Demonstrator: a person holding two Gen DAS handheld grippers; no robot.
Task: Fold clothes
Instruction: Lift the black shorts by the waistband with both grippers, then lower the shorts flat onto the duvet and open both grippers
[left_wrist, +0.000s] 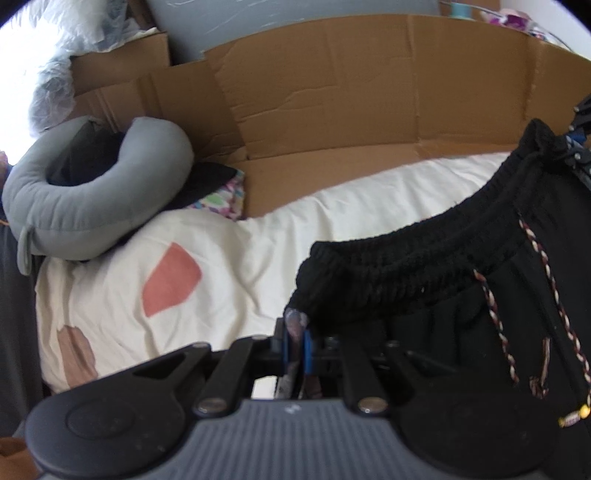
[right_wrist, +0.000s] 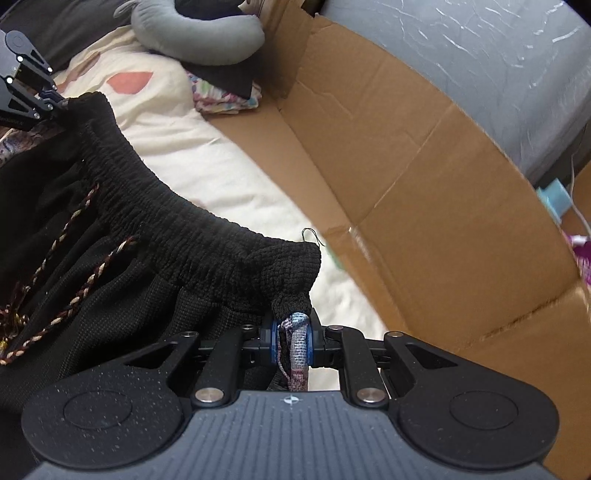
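A pair of black shorts (left_wrist: 436, 258) with an elastic waistband and a braided drawstring (left_wrist: 498, 325) hangs stretched between my two grippers above the bed. My left gripper (left_wrist: 295, 332) is shut on the left end of the waistband. My right gripper (right_wrist: 293, 332) is shut on the other end of the waistband (right_wrist: 207, 236). The right gripper shows at the far right of the left wrist view (left_wrist: 576, 147), and the left gripper shows at the upper left of the right wrist view (right_wrist: 55, 103). The legs of the shorts hang down out of sight.
A cream bedsheet (left_wrist: 258, 258) with orange patches lies below. A grey neck pillow (left_wrist: 99, 192) sits at the far left on dark clothes. A flattened cardboard box (left_wrist: 351, 110) stands along the far side, and a colourful cloth (right_wrist: 225, 96) lies beside it.
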